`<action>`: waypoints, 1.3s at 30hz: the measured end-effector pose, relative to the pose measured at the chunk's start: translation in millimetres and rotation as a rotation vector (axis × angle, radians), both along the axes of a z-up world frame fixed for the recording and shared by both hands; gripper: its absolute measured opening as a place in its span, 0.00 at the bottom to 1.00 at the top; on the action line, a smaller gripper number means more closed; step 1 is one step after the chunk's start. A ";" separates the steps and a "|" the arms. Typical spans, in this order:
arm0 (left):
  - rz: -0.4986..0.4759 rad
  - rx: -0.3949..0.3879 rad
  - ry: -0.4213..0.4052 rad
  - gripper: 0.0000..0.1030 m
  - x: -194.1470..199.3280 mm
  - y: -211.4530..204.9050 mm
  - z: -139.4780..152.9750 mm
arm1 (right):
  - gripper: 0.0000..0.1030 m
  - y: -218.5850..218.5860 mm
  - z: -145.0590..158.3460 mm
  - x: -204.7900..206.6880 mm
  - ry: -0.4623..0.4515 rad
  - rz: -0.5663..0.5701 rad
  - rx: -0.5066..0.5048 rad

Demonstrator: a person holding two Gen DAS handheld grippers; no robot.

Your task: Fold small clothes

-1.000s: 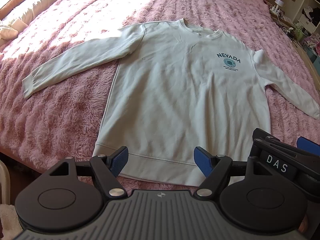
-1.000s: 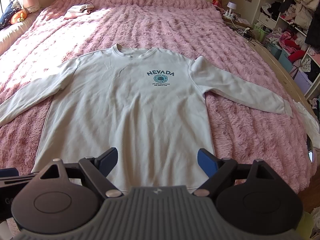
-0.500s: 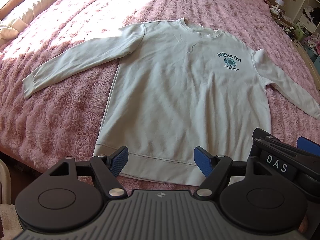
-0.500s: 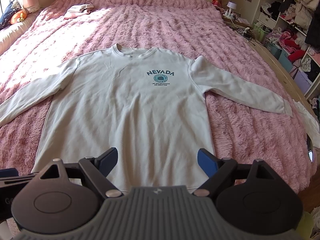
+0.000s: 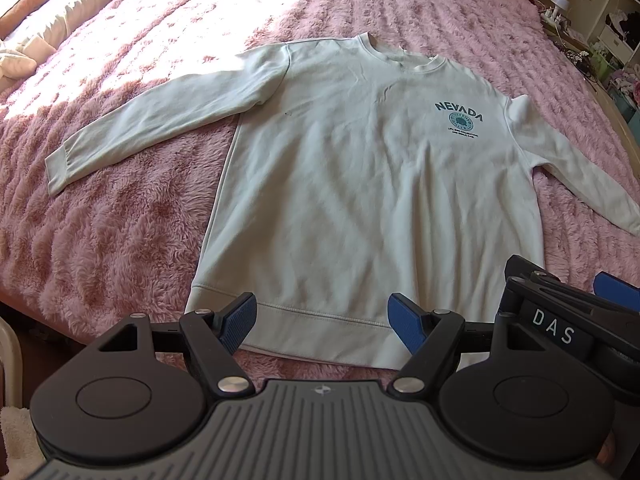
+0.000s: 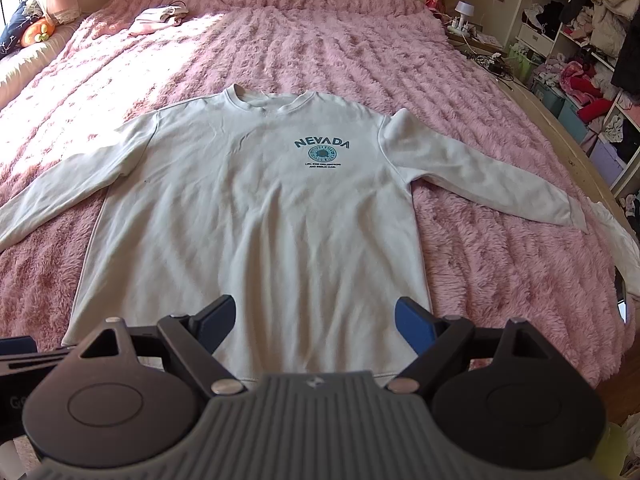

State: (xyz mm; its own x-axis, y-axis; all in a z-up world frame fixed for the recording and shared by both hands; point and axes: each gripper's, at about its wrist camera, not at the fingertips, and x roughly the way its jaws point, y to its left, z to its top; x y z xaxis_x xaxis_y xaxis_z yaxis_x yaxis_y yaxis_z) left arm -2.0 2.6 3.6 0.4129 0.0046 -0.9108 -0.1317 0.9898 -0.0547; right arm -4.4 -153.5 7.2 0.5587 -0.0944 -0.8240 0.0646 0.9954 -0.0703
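A pale long-sleeved sweatshirt (image 5: pixel 360 184) with a teal NEVADA print lies flat, front up, on a pink fluffy bed cover (image 5: pixel 120 232), both sleeves spread out. It also shows in the right wrist view (image 6: pixel 256 216). My left gripper (image 5: pixel 322 320) is open and empty, hovering over the hem near the shirt's bottom left. My right gripper (image 6: pixel 315 322) is open and empty over the hem towards the bottom right. The right gripper's body shows at the right edge of the left wrist view (image 5: pixel 568 320).
The bed cover (image 6: pixel 320 40) stretches far beyond the shirt. Folded pink clothes (image 6: pixel 158 20) lie near the headboard. Cushions (image 5: pixel 52 12) line the left side. Shelves with piled clothes (image 6: pixel 592 48) and a side table with a lamp (image 6: pixel 464 12) stand to the right.
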 end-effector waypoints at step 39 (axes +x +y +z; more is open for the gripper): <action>-0.329 -0.558 -0.140 0.85 204.5 -160.2 -83.8 | 0.79 -404.6 -102.5 94.9 -0.468 -0.613 0.102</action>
